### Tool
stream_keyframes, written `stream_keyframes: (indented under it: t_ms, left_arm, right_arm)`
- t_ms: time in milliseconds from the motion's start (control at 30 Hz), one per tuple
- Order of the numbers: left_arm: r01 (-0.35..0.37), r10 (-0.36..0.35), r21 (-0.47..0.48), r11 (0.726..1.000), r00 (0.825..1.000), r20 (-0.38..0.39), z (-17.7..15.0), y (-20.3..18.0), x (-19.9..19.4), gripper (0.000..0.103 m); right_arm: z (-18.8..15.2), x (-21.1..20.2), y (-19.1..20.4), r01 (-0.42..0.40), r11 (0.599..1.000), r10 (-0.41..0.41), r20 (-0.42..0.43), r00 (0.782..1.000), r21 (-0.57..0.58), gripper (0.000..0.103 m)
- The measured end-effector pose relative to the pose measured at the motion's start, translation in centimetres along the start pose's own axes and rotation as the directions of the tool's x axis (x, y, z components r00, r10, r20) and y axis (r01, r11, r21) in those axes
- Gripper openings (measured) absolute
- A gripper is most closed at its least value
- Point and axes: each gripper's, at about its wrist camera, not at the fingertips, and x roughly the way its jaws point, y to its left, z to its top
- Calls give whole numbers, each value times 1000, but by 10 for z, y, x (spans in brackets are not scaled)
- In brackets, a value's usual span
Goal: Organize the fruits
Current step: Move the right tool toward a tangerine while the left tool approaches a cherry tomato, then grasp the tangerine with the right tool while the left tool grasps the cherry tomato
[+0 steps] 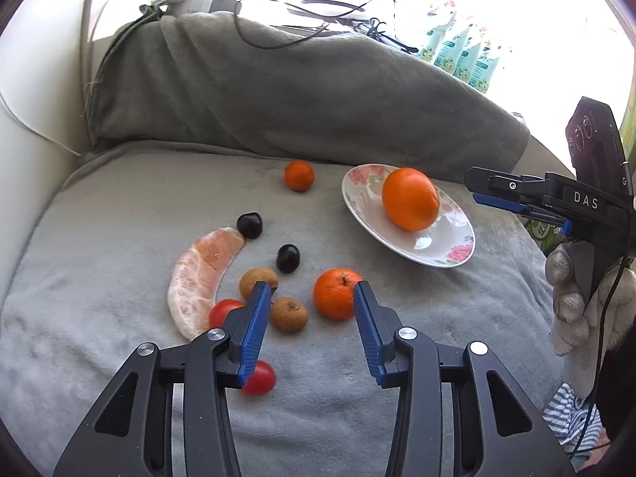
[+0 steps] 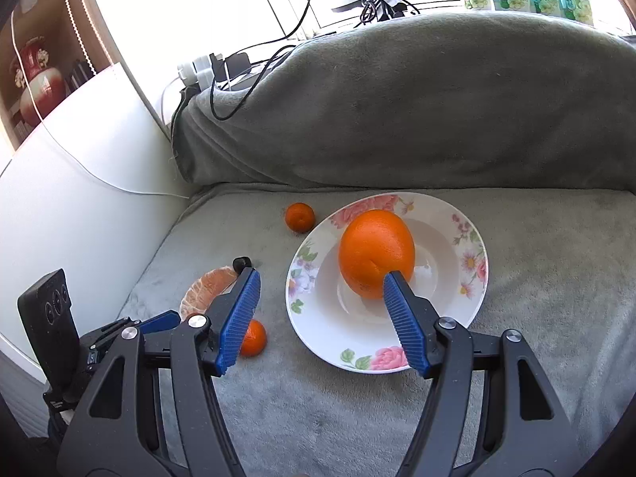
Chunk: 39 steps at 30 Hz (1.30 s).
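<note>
Grey fleece blanket spread over a cushioned seat, carrying everything. Nearest in the left wrist view, left gripper with blue ribbed pads parted, nothing pressed between them, hanging over scattered fruit. Round red cherry tomato partly behind the left pad, a second red tomato just beyond it. Two brown rough-skinned longan-like fruits between the pads' lines, small orange mandarin just beside the right pad. Further on, curved peeled pink pomelo segment to the left, two glossy dark cherries, one of them touching the segment's far tip. Beyond, white floral-rimmed ceramic plate tilted on the blanket, holding a large smooth orange. Another small mandarin alone near the folded grey blanket roll at the back. Right gripper, held in a gloved hand, likewise open and empty, above the plate's near edge, one pad overlapping the large orange in its own view. Farthest, tangled black cables on a bright windowsill.
</note>
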Motion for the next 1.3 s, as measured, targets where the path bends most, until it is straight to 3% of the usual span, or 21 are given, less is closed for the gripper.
stream_keyframes:
  t_ms: [267,567,1300]
  left_arm:
    - [-46,45,-55,997,999,-3,-8,31,-7,41]
    - [-51,49,-76,996,999,-21,-14,43,-2,41]
    - [-78,84,80,994,994,-72,-9,32,23,36]
  right_arm:
    - [-10,10,28,-7,994,3,-39,999,-111,68]
    - [-27,24,46,-26,985,12,-81,997,-173,68]
    - [-44,76,71,-32,968,-14,-181,983,-248,68]
